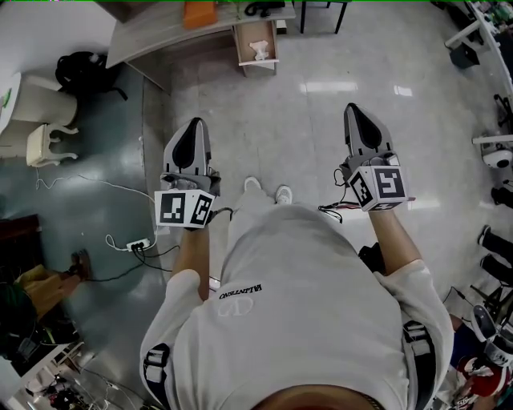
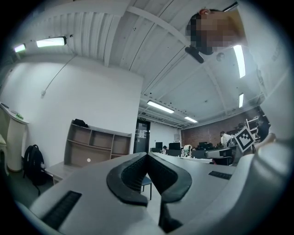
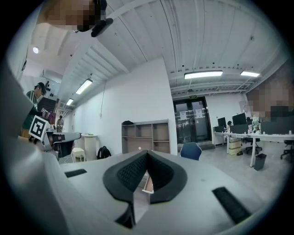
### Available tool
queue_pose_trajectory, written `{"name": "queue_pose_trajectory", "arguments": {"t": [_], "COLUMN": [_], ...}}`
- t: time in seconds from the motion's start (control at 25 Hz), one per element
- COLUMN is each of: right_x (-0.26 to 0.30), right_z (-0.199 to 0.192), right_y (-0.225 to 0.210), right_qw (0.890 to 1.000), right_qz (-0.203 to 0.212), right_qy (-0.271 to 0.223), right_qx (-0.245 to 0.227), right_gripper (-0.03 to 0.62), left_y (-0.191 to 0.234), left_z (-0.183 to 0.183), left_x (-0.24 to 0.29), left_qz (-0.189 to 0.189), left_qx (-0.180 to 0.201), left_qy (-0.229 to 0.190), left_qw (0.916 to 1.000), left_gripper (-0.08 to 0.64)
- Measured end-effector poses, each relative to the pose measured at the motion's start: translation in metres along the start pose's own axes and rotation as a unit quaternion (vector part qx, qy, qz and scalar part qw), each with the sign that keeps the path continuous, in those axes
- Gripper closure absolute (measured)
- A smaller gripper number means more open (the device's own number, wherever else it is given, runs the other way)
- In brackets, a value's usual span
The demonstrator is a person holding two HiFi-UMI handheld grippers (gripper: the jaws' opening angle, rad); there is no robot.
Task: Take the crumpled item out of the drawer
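Note:
An open wooden drawer point(image 1: 243, 46) sticks out from under a grey desk point(image 1: 152, 32) at the far end of the floor. A white crumpled item point(image 1: 259, 50) lies inside it. Both grippers are held up at waist height, well short of the drawer. My left gripper point(image 1: 192, 122) points forward, its jaws closed tip to tip with nothing between them point(image 2: 147, 155). My right gripper point(image 1: 353, 107) is likewise shut and empty point(image 3: 147, 153). A sliver of the drawer point(image 3: 148, 184) shows below the right gripper's jaws.
A black backpack point(image 1: 80, 68) and a white stool point(image 1: 46, 141) stand at the left by the wall. A power strip point(image 1: 138, 243) with trailing cables lies on the floor at my left. An orange object point(image 1: 199, 14) sits on the desk. Chairs and gear line the right edge.

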State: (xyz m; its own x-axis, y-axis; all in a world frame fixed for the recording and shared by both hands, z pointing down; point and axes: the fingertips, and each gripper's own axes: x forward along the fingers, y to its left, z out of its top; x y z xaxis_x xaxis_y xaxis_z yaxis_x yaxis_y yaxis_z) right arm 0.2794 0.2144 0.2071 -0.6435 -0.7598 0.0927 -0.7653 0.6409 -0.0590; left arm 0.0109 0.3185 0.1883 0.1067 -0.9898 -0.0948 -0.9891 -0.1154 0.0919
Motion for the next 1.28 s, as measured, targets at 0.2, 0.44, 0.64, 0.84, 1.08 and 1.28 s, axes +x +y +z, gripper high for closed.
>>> {"name": "queue_pose_trajectory", "arguments": {"t": [0.2, 0.44, 0.64, 0.84, 1.08, 1.28], "right_x": [0.010, 0.033, 0.066, 0.119, 0.181, 0.224], "right_z": [-0.010, -0.009, -0.014, -0.015, -0.012, -0.013], "right_y": [-0.009, -0.016, -0.015, -0.010, -0.013, -0.016], "right_qw": [1.000, 1.000, 0.999, 0.999, 0.999, 0.998], "right_qz": [-0.006, -0.018, -0.019, -0.020, -0.032, -0.046], "right_qy": [0.011, 0.011, 0.023, 0.033, 0.039, 0.051], "right_qx": [0.004, 0.015, 0.013, 0.011, 0.010, 0.009], "right_gripper": [0.591, 0.591, 0.591, 0.591, 0.591, 0.591], "left_y": [0.004, 0.025, 0.048, 0.079, 0.122, 0.150], "left_z": [-0.004, -0.010, -0.018, -0.029, -0.046, -0.063], "left_x": [0.016, 0.040, 0.070, 0.110, 0.163, 0.199], "left_qz": [-0.006, -0.010, -0.018, -0.034, -0.048, -0.059], "left_qx": [0.001, -0.006, -0.015, -0.030, -0.036, -0.045], "left_qy": [0.002, 0.002, 0.003, 0.009, 0.026, 0.043], "left_qw": [1.0000, 0.9999, 0.9997, 0.9989, 0.9979, 0.9964], "left_gripper": [0.558, 0.558, 0.558, 0.558, 0.558, 0.558]}}
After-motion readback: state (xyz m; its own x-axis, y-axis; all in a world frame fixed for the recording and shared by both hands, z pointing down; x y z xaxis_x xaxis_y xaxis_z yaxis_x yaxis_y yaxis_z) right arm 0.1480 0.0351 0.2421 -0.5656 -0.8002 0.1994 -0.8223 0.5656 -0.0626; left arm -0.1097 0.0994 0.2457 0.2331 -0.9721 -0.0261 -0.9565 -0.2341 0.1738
